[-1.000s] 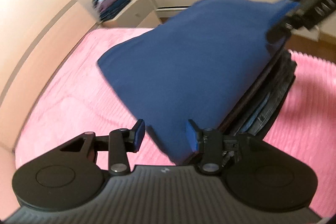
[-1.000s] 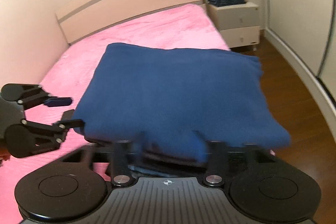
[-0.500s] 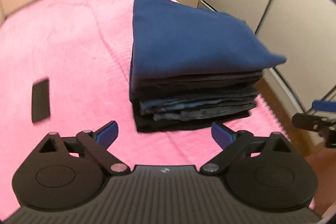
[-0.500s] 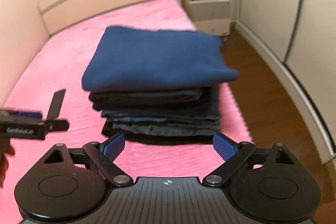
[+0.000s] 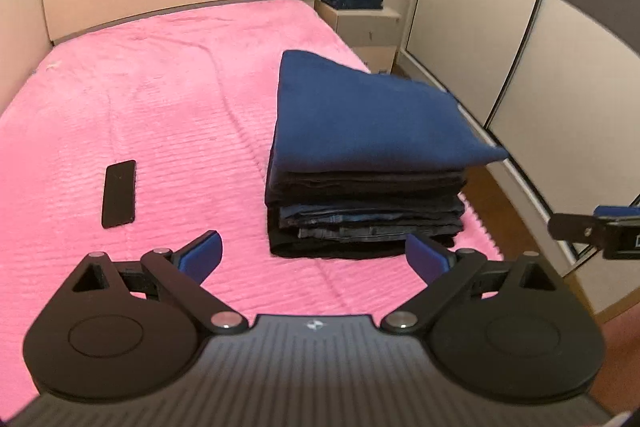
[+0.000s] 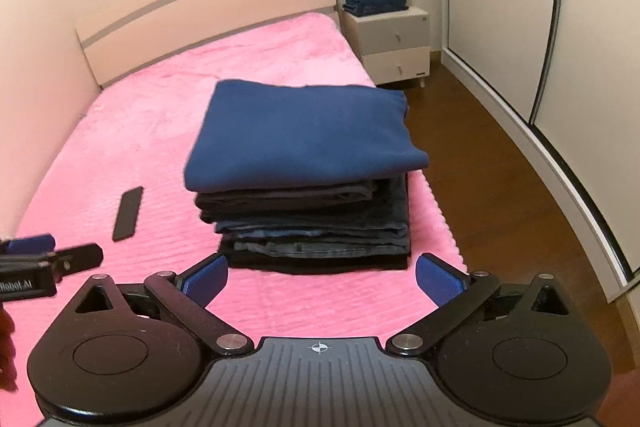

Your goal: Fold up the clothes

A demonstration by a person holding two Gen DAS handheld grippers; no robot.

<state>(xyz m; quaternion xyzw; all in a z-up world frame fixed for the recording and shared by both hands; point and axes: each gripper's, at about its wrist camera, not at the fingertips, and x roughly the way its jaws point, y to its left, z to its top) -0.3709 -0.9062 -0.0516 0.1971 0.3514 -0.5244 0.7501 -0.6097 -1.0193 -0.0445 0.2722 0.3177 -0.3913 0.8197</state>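
Left hand-held gripper (image 6: pixel 60 253) reads "Robot.AI", jaws spread empty.

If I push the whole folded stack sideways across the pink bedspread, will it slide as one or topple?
Likely to shear rather than slide: the clothes stack is tall, built of separate soft layers. The ribbed pink bedspread probably grips the bottom garment. The blue top garment overhangs, so it may slip first.

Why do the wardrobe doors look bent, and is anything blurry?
Left wrist view: fisheye lens bows the wardrobe at the edges; the blue top on the stack looks slightly soft. Right wrist view: same bowing of the wardrobe; the phone is a little smeared.
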